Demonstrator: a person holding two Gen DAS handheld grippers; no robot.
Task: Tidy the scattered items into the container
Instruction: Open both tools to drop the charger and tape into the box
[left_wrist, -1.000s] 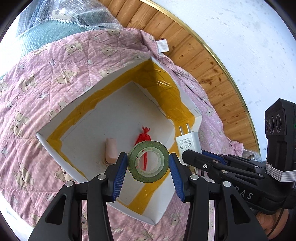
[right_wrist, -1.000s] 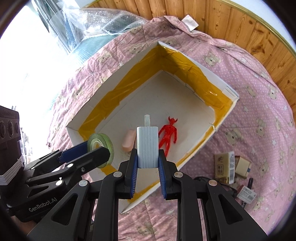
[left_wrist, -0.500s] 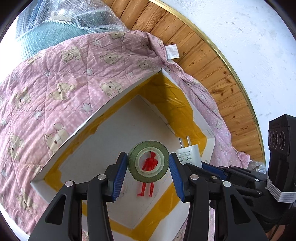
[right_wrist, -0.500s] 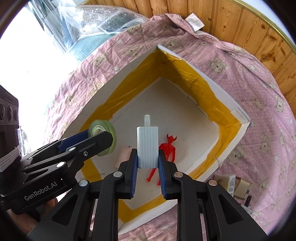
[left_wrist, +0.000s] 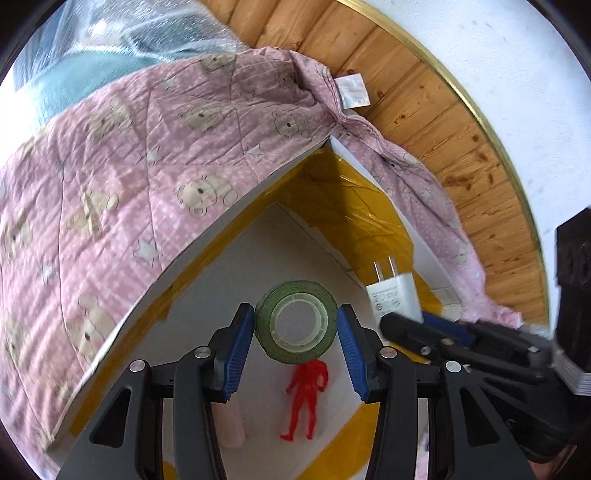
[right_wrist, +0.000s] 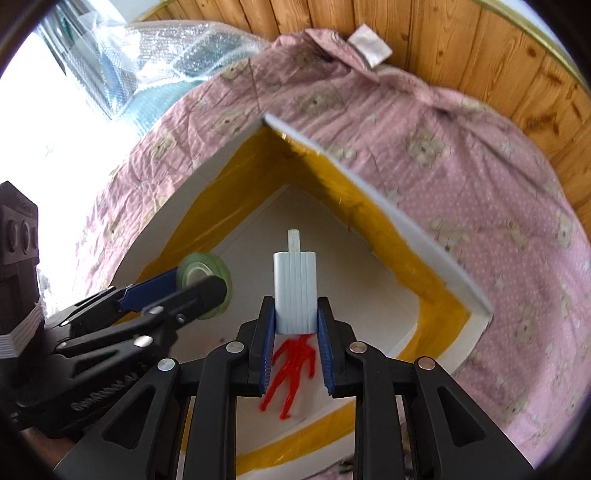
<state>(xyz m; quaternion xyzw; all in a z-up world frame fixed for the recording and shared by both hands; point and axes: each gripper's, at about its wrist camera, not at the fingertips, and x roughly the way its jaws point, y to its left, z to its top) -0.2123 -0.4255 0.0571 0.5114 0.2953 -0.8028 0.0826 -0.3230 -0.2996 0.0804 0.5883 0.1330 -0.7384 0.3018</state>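
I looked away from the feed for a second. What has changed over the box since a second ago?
Both tools have moved forward and lower into the box, over the red figure. Nothing was let go: the left tool still clamps the tape roll, the right tool the white charger. The figure and pink piece stay put.

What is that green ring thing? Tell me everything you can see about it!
It is a roll of tape: thin green tape wound around a clear plastic core with a round hole through the middle. It looks nearly used up, because the green layer is narrow. The left gripper holds it upright on edge, its blue jaws pressing the roll from both sides. It hangs in the air above the floor of the white box, over the red toy figure, touching nothing else.
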